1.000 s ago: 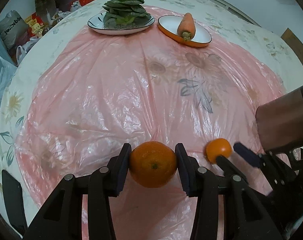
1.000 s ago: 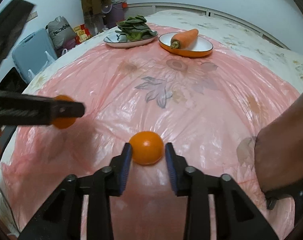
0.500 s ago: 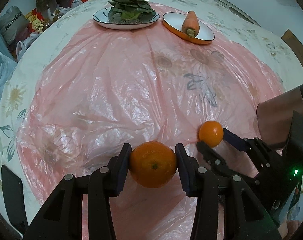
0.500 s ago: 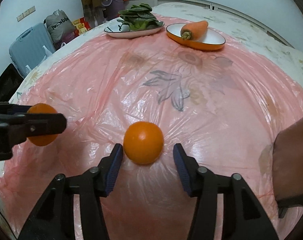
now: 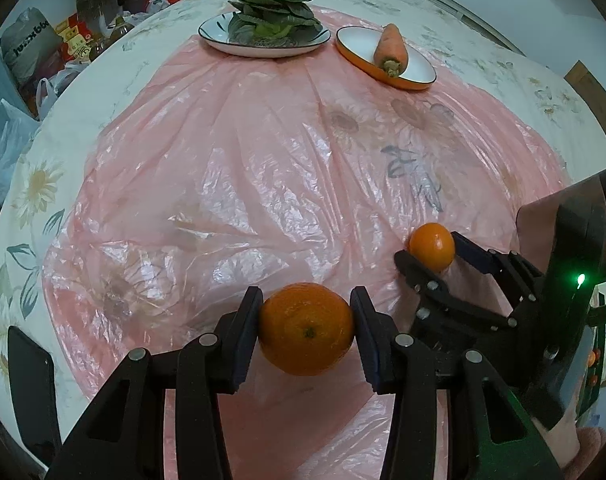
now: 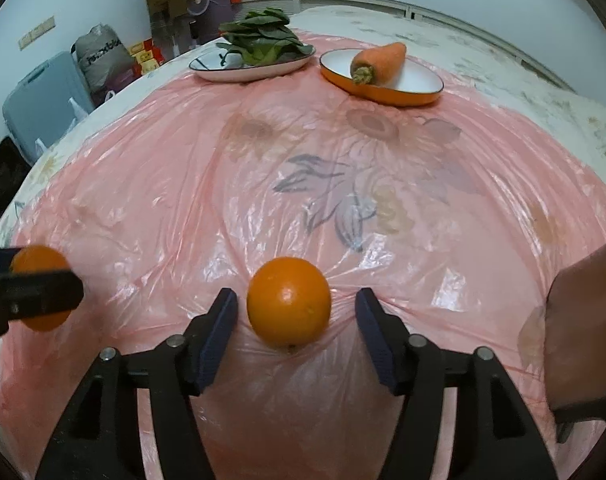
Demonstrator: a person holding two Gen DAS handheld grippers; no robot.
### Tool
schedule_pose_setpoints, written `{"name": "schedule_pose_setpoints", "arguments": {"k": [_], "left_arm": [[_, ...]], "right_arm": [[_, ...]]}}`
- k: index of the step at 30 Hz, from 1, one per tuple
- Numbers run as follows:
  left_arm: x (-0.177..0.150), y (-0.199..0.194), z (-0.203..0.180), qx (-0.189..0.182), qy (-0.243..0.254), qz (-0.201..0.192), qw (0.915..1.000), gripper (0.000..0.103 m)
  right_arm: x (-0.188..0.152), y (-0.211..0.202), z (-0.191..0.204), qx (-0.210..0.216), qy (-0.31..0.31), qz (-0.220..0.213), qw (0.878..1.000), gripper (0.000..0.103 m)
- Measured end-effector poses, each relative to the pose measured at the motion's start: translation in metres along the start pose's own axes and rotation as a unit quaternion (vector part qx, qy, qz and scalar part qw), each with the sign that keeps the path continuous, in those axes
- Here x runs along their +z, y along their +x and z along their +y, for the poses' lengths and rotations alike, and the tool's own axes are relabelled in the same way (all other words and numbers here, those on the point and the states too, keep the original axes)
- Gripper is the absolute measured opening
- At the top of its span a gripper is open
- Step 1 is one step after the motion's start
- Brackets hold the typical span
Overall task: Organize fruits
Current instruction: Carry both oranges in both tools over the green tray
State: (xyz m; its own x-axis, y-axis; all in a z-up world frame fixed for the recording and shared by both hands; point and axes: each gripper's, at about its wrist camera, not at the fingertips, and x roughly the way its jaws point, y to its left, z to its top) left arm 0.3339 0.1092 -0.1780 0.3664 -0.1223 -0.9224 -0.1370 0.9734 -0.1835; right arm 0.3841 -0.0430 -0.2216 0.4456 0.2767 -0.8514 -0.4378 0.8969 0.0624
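Observation:
My left gripper point(image 5: 306, 326) is shut on a large orange point(image 5: 306, 330) and holds it above the pink plastic sheet point(image 5: 243, 168). My right gripper point(image 6: 296, 320) is open around a smaller orange point(image 6: 289, 301) that rests on the sheet, with a gap on each side. In the left wrist view the right gripper point(image 5: 433, 254) and its orange point(image 5: 431, 246) show at the right. In the right wrist view the left gripper's orange point(image 6: 39, 292) shows at the far left, partly behind a finger point(image 6: 31, 298).
At the far side stand a white plate of green leaves point(image 5: 263, 36) and an orange-rimmed plate point(image 5: 383, 62) with a carrot point(image 5: 390, 50). A dark phone point(image 5: 31, 384) lies at the table's left edge. Bags and a suitcase point(image 6: 43, 100) stand beyond the table.
My right gripper has opened and let go of the smaller orange, which now sits on the sheet. My left gripper still holds its orange and has drifted a little forward.

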Motion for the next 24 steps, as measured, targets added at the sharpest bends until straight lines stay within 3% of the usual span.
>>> {"name": "schedule_pose_setpoints", "arguments": {"k": [1,3,13,24], "left_arm": [[0.0,0.001,0.001,0.0,-0.001,0.001,1.0,0.04],[-0.002,0.002,0.003,-0.001,-0.006,0.001,1.0,0.04],[-0.009,-0.005,0.003,-0.005,-0.01,0.002,0.9999,0.04],[-0.03,-0.032,0.001,-0.02,-0.009,-0.004,0.9997,0.04]], "right_arm": [[0.0,0.0,-0.002,-0.001,0.006,-0.001,1.0,0.057],[0.001,-0.001,-0.01,0.007,0.023,-0.004,1.0,0.039],[-0.006,-0.019,-0.018,0.028,0.047,-0.012,0.998,0.039],[-0.028,-0.059,-0.022,0.023,0.056,-0.028,0.998,0.039]]}}
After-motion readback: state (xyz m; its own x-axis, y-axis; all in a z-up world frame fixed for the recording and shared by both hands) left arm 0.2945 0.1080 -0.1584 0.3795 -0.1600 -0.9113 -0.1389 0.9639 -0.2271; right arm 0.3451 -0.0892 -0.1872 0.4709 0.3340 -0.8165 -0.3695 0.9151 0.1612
